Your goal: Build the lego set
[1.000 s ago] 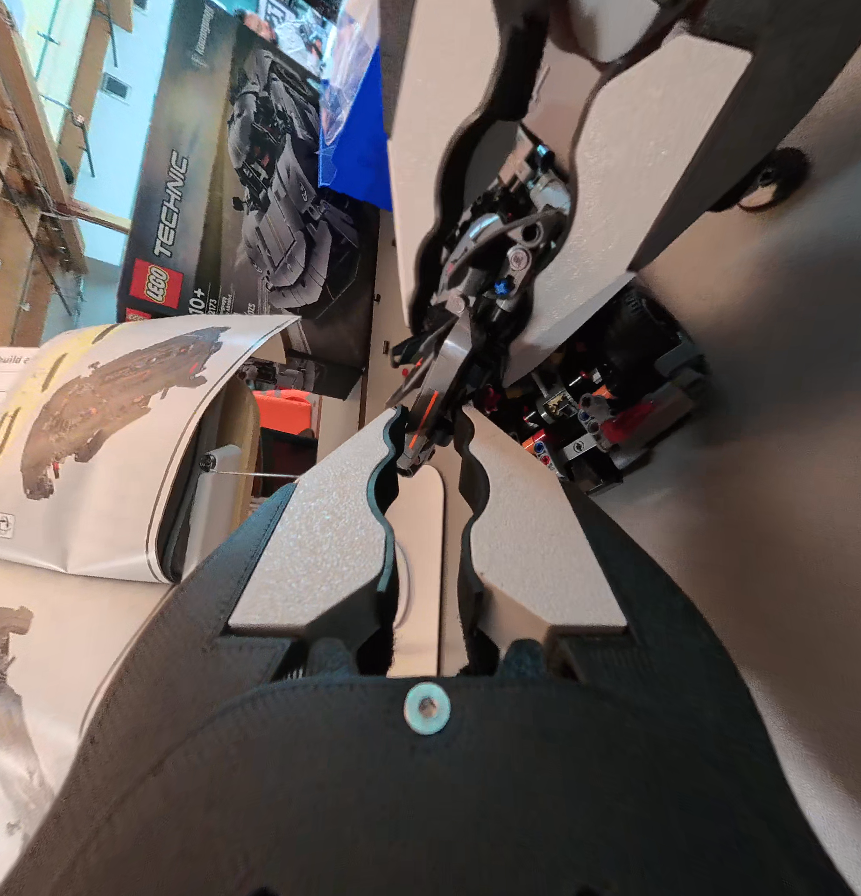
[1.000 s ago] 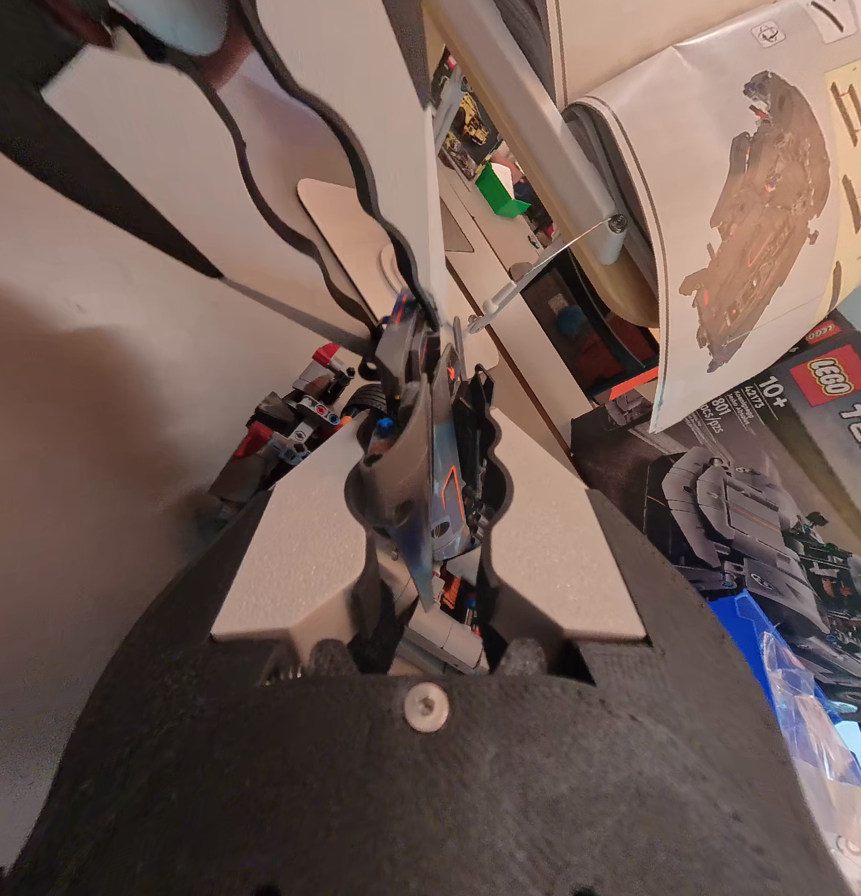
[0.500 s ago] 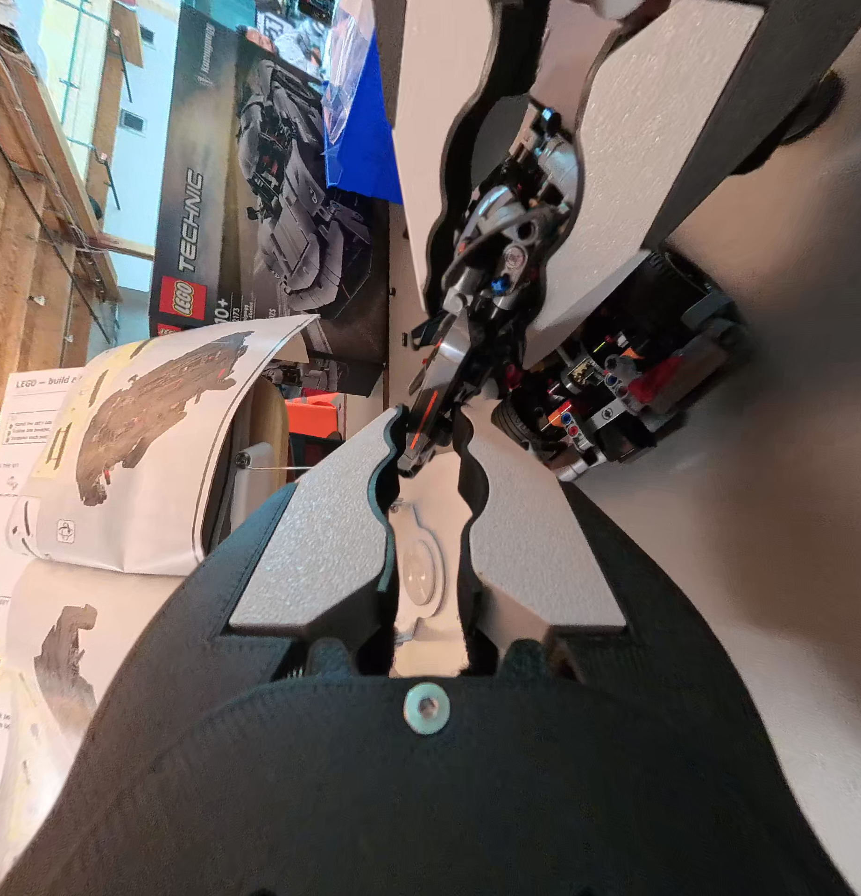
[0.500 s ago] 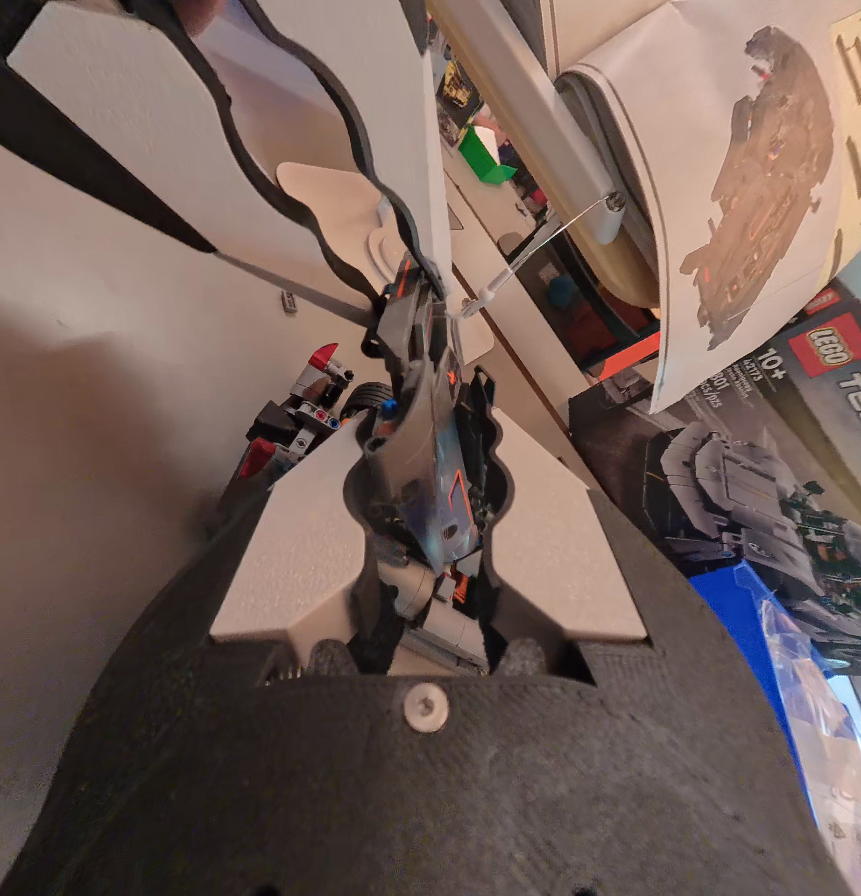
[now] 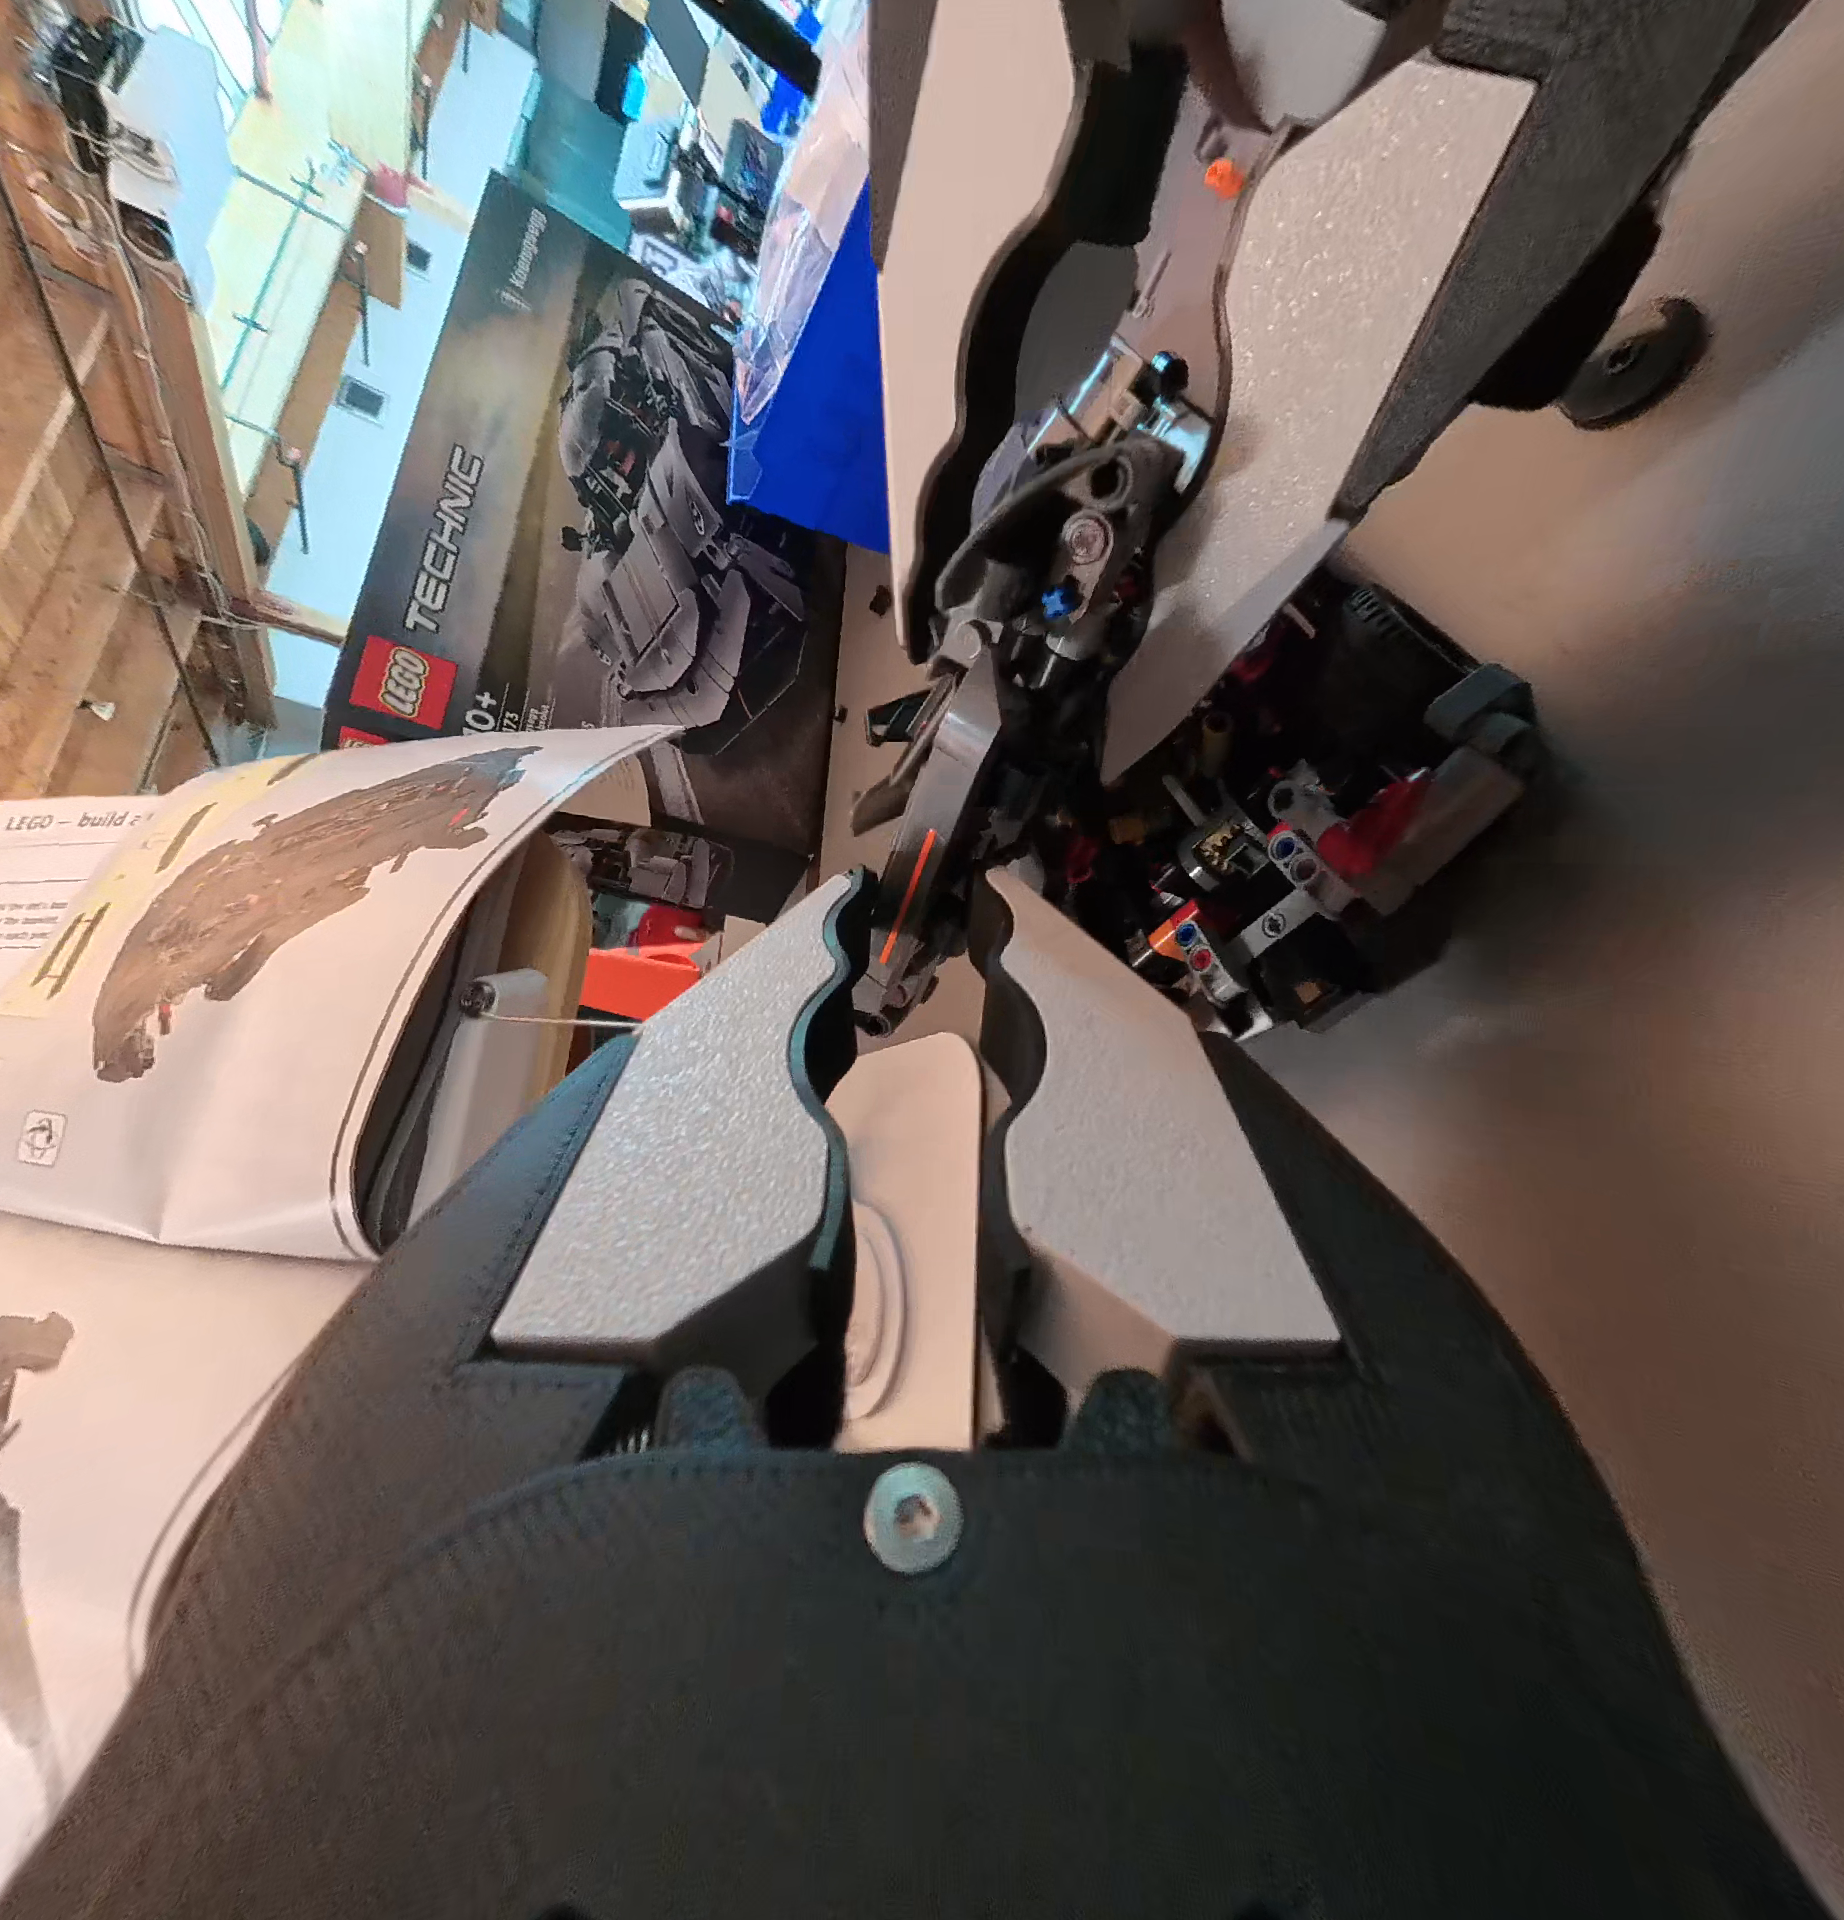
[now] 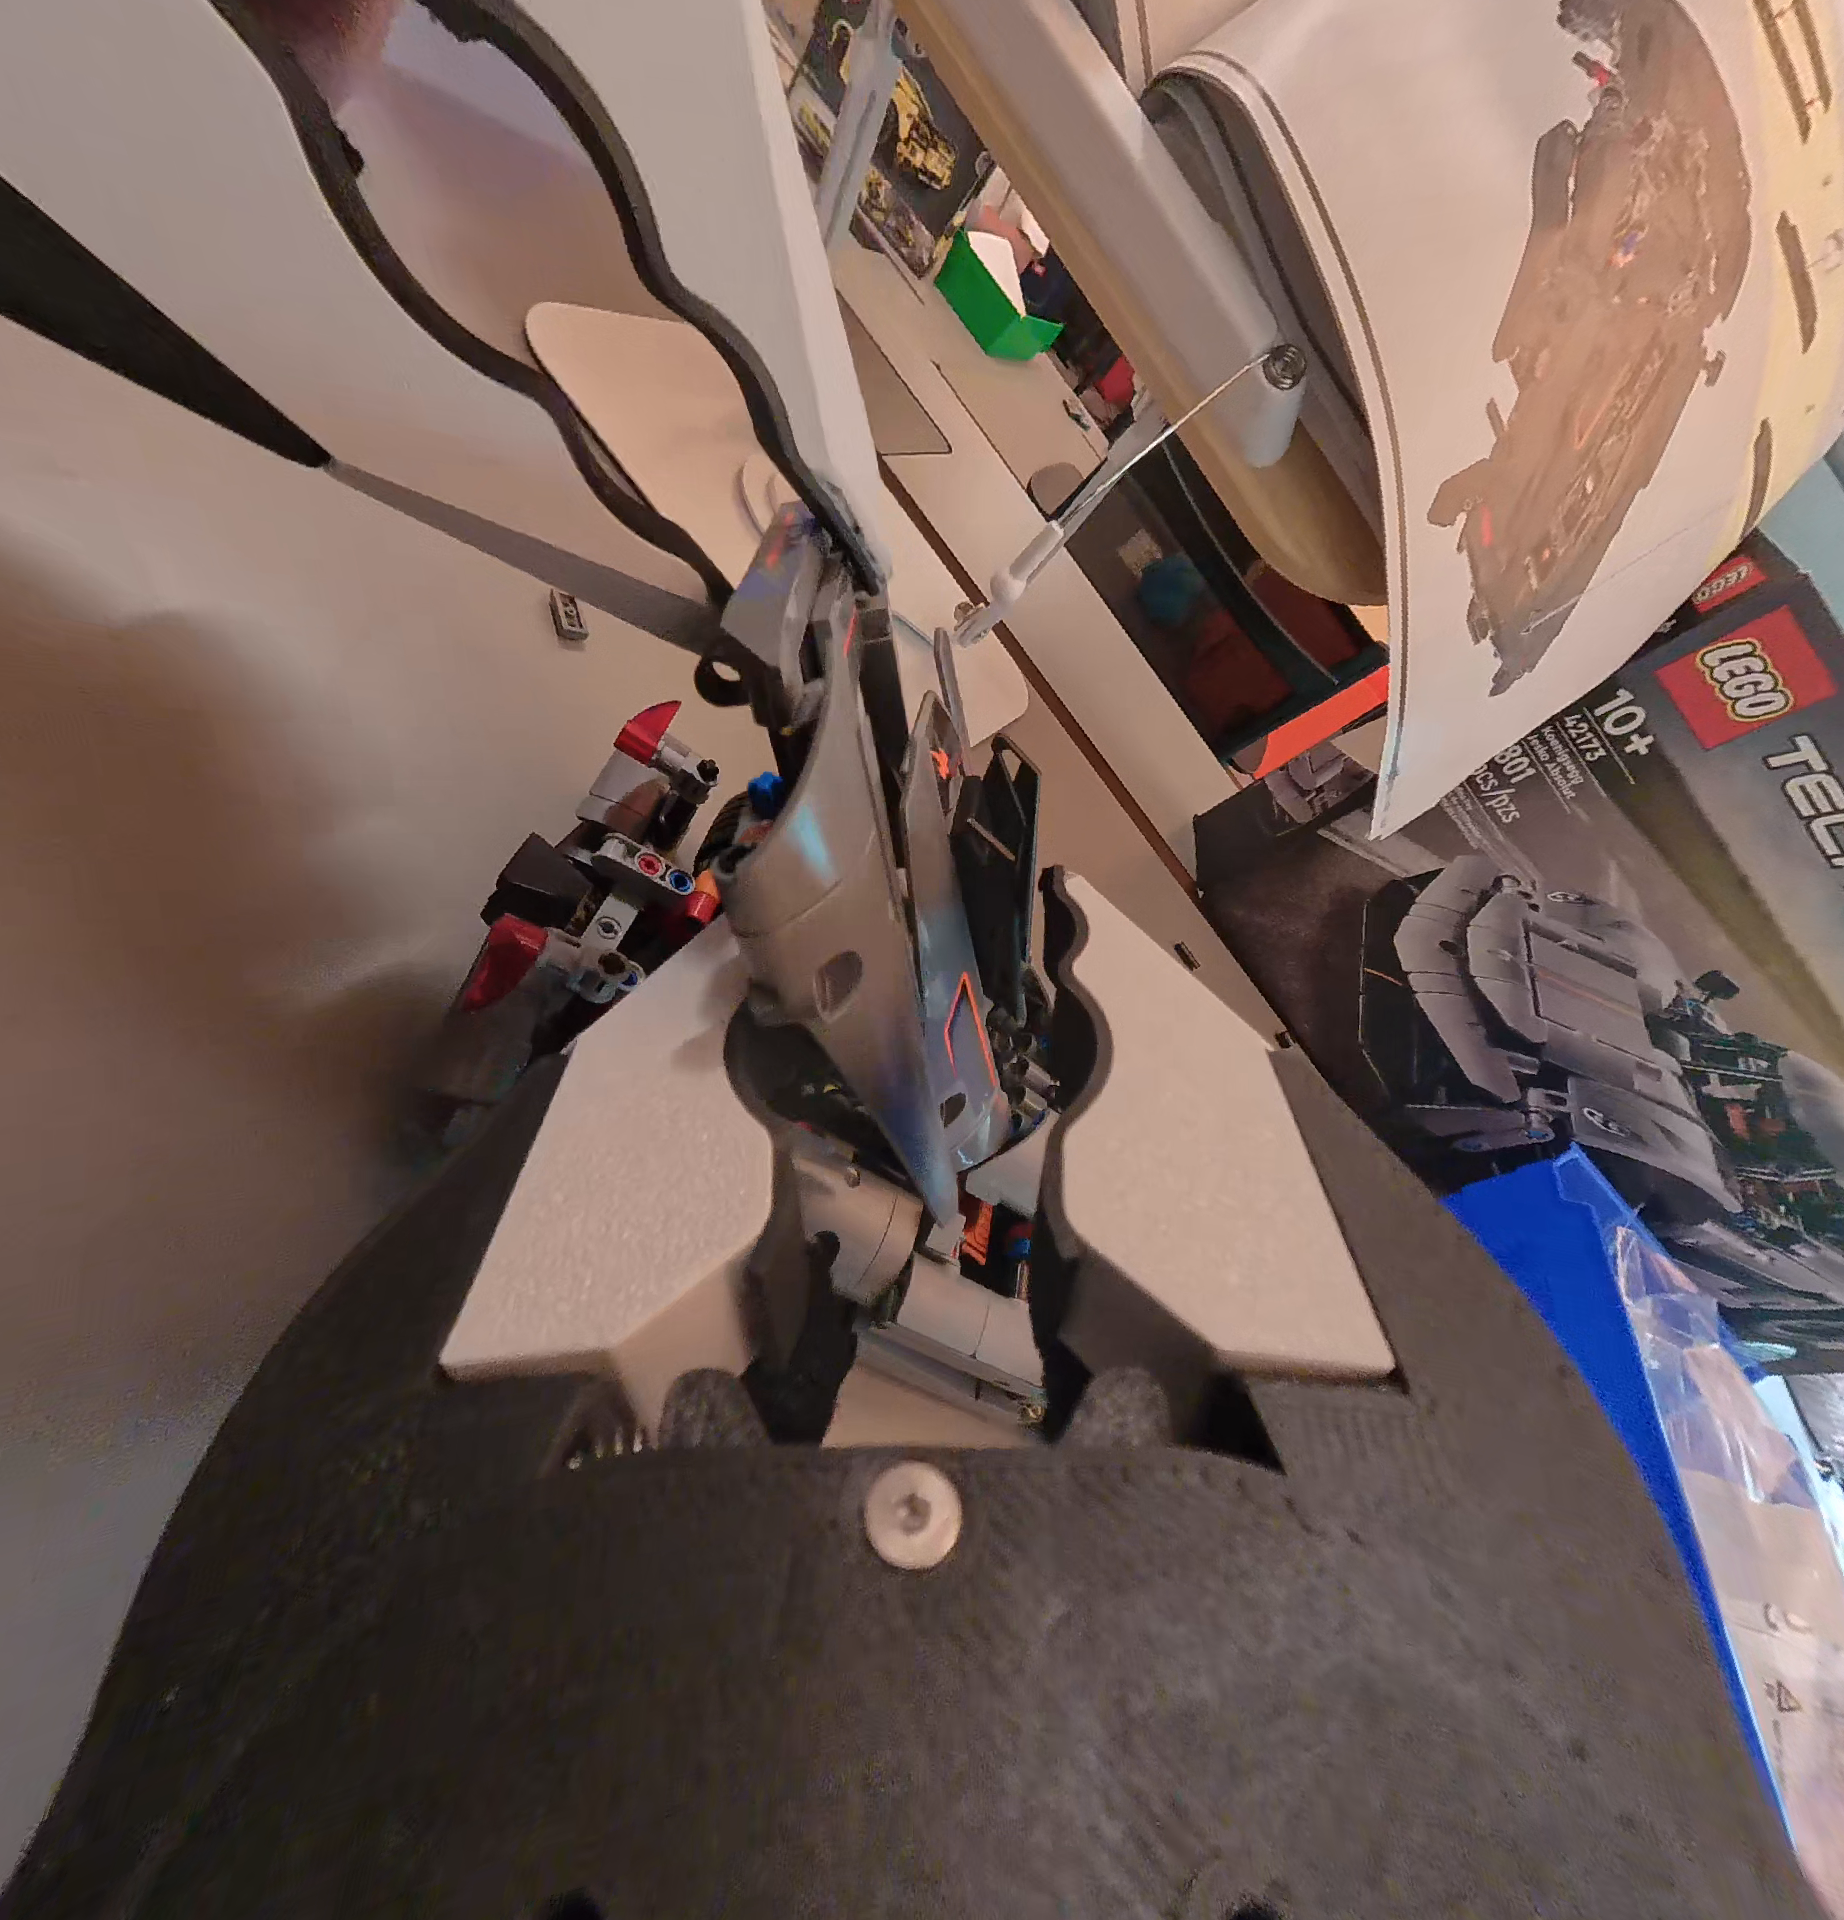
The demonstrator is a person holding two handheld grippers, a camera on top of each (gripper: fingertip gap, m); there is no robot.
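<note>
Bodywork assembly was found clamped at opposite ends by both hand-held grippers: right, left; judged light, fragile at pinned joints

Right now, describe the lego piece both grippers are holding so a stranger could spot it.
Start at the lego box lying flat on the table. Left of it, the silver body panel assembly hangs between both hand-held grippers; unlike the blocky chassis behind, it is long, curved and orange-striped.
</note>
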